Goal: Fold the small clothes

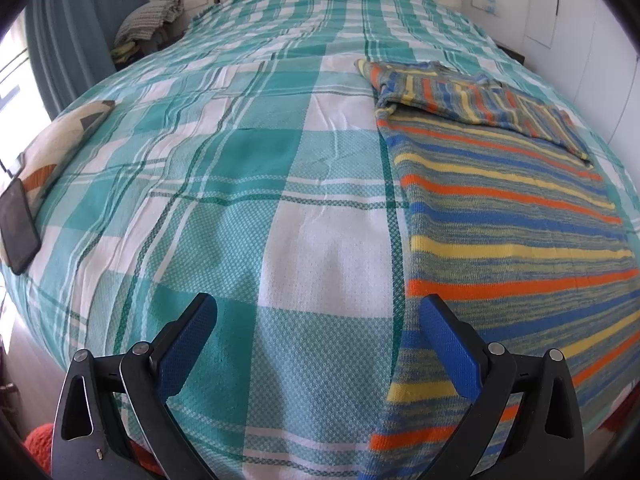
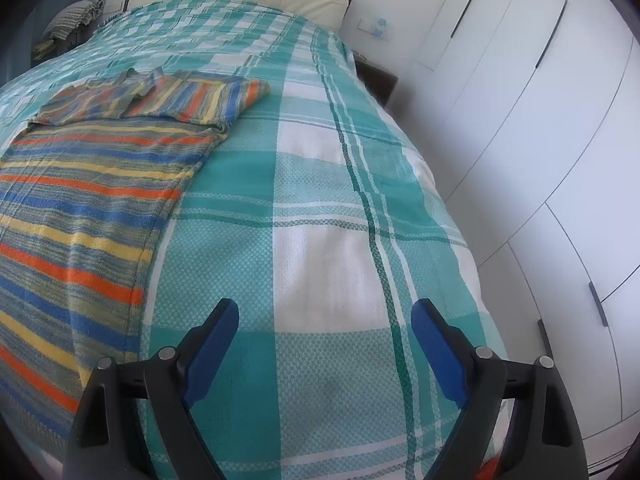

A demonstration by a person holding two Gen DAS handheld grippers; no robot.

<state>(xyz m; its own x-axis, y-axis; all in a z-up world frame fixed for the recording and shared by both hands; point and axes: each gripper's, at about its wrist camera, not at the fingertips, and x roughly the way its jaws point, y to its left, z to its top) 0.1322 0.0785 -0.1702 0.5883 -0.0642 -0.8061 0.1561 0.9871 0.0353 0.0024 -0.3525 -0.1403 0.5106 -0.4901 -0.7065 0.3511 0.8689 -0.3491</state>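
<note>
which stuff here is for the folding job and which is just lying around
For the job:
- striped knit garment, sleeves folded across its top
- left tool, open
- right tool, open

Just lying about:
- phone
- patterned cushion
- clothes pile beside the bed
- wardrobe

Striped sweater (image 1: 512, 220): right side and near hem cut by frame edge in left view; left side cut in right view (image 2: 80, 216)
Phone (image 1: 18, 226): left edge cropped
Pile beside bed head (image 1: 150, 20): too small to identify
Wall plate (image 2: 374, 26): detail unreadable
Orange object (image 1: 38, 446) at lower corner: mostly hidden behind left gripper body
</note>
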